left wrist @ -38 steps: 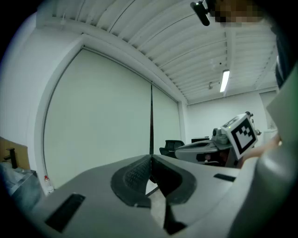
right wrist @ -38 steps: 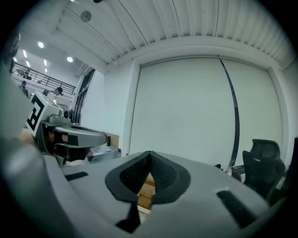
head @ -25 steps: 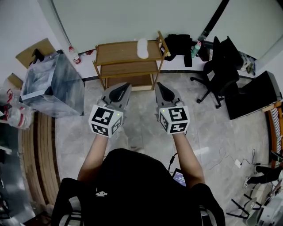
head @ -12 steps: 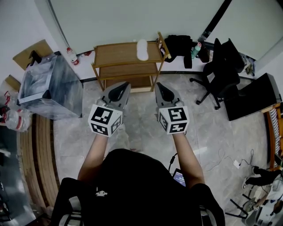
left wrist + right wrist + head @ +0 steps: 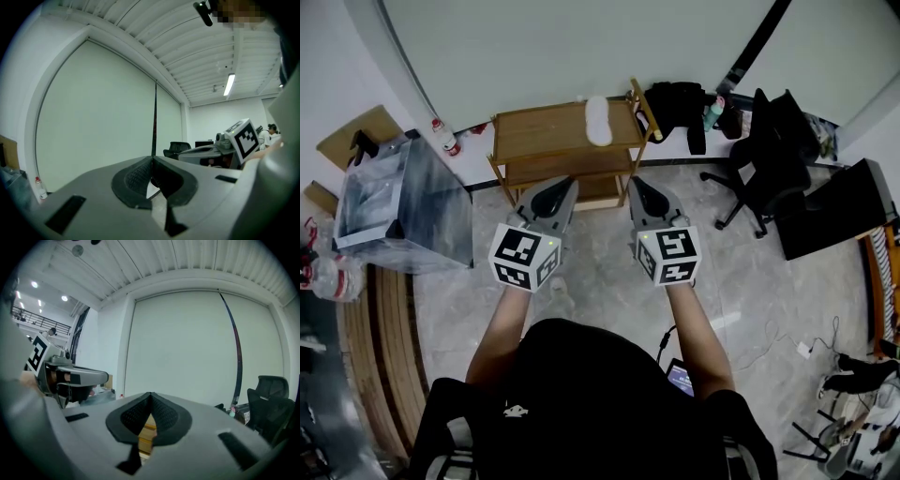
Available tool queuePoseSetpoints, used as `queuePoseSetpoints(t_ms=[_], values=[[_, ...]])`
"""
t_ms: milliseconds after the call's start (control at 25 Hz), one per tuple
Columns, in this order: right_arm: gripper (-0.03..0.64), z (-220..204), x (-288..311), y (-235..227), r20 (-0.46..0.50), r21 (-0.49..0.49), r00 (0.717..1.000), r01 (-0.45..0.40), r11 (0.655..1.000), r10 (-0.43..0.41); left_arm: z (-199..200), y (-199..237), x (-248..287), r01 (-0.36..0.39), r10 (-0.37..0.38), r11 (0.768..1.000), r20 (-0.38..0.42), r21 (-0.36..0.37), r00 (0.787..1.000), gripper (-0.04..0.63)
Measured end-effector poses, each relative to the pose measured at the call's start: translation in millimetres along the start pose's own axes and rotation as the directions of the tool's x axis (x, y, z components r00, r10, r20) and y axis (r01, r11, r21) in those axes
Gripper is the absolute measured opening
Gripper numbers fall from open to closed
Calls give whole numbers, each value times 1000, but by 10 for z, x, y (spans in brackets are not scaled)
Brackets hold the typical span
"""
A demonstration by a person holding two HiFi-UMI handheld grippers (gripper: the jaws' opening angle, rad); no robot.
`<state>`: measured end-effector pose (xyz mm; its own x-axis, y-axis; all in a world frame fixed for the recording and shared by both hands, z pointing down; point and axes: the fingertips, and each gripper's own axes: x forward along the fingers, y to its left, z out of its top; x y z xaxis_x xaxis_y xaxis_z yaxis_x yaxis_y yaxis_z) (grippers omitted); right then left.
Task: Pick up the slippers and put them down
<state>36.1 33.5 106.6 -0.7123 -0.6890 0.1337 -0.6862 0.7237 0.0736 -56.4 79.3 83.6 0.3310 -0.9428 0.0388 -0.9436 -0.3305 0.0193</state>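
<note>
A white slipper (image 5: 598,120) lies on the top board of a wooden shelf unit (image 5: 539,133) against the far wall. I see only this one slipper. My left gripper (image 5: 565,182) and right gripper (image 5: 634,179) are held out side by side over the floor, short of the shelf, pointing roughly level at it. Both have their jaws closed tip to tip with nothing between them. The left gripper view shows its shut tips (image 5: 152,159) against the pale wall. In the right gripper view, a strip of the wooden shelf (image 5: 145,434) shows below the shut tips (image 5: 151,394).
A grey translucent bin (image 5: 398,202) stands left of the shelf, with a bottle (image 5: 443,137) and a cardboard box (image 5: 361,127) behind it. Right of the shelf are a black bag (image 5: 680,98), an office chair (image 5: 764,164) and a dark desk (image 5: 839,202). Cables (image 5: 787,342) trail on the floor.
The shelf, bin and chair have slid down in the head view, so I and both grippers have come closer to the shelf. Both grippers stay shut and empty.
</note>
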Motion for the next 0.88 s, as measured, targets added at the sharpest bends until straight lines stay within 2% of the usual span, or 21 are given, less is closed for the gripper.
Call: queuePoseSetpoints(t_ms=[320, 880], values=[[-2, 125, 625, -131, -7, -9, 1000, 18, 1000, -18, 60, 566, 353, 10, -10, 1000, -7, -10, 1000, 6], [-2, 63, 1635, -233, -54, -7, 995, 87, 996, -87, -37, 1450, 876, 78, -79, 996, -23, -36, 997, 6]])
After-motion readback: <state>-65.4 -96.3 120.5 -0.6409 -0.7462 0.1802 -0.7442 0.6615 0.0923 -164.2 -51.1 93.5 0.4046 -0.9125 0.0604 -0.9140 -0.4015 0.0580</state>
